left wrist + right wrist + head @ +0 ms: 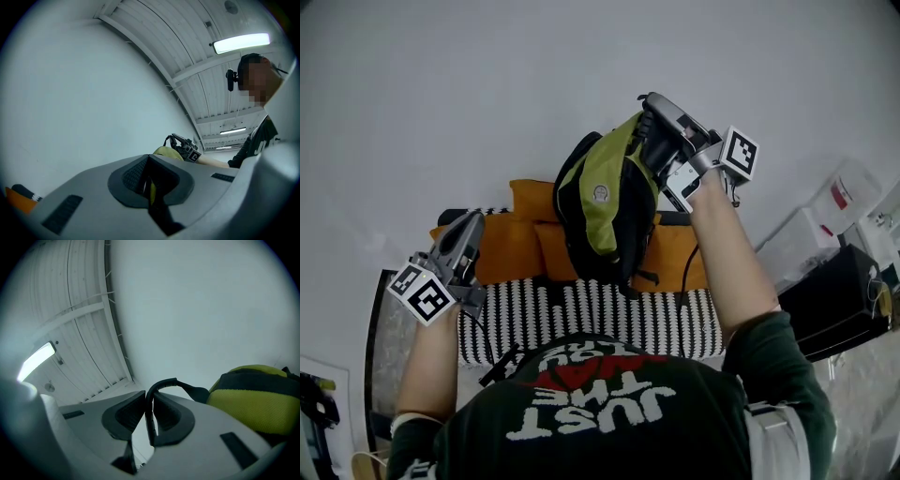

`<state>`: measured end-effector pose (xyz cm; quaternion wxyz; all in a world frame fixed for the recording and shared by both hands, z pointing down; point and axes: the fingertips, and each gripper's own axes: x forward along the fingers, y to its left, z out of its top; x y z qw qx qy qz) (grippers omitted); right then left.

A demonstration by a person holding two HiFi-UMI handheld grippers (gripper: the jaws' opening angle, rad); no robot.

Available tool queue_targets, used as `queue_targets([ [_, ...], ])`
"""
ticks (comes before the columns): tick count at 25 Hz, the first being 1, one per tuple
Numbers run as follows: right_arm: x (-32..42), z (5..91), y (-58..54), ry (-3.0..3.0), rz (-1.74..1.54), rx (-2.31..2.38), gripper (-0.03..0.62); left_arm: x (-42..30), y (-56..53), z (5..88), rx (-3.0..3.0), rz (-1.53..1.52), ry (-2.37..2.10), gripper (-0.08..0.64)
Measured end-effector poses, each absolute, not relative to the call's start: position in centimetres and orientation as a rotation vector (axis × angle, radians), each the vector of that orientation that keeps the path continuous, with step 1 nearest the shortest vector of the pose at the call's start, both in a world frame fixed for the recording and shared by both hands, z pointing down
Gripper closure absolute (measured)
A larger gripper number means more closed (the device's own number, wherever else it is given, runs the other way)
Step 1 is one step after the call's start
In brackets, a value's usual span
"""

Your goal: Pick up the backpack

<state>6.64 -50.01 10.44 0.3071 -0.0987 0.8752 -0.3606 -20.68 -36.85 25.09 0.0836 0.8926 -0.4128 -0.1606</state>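
The green and black backpack hangs in the air above the couch, in front of the white wall. My right gripper is above it, shut on its black top loop. The loop runs down between the two pads, and the yellow-green backpack body hangs to the right of the right gripper. My left gripper is held off to the left, apart from the backpack, with its jaws together and nothing in them. From the left gripper I see the backpack top and the right gripper far ahead.
Orange cushions and a black-and-white striped cover lie on the couch below the backpack. A black case and a clear plastic bin stand at the right. A white wall fills the background.
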Motion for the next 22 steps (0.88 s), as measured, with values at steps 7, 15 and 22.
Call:
queue_targets([
  [7,6.60,10.41,-50.14,2.307,-0.965,-0.250,0.520,-20.80,-37.01,25.07,2.654,-0.478,-1.234,0.552],
  [15,6.63,10.42,-49.89,2.315,-0.962,-0.255,0.522,-20.77,-37.01,24.76,2.657,-0.488,-1.226,0.552],
  [22,6.51,10.37,-49.74,2.325,-0.956,-0.261,0.522,-20.73,-37.20,24.66,2.660,-0.492,-1.215,0.552],
])
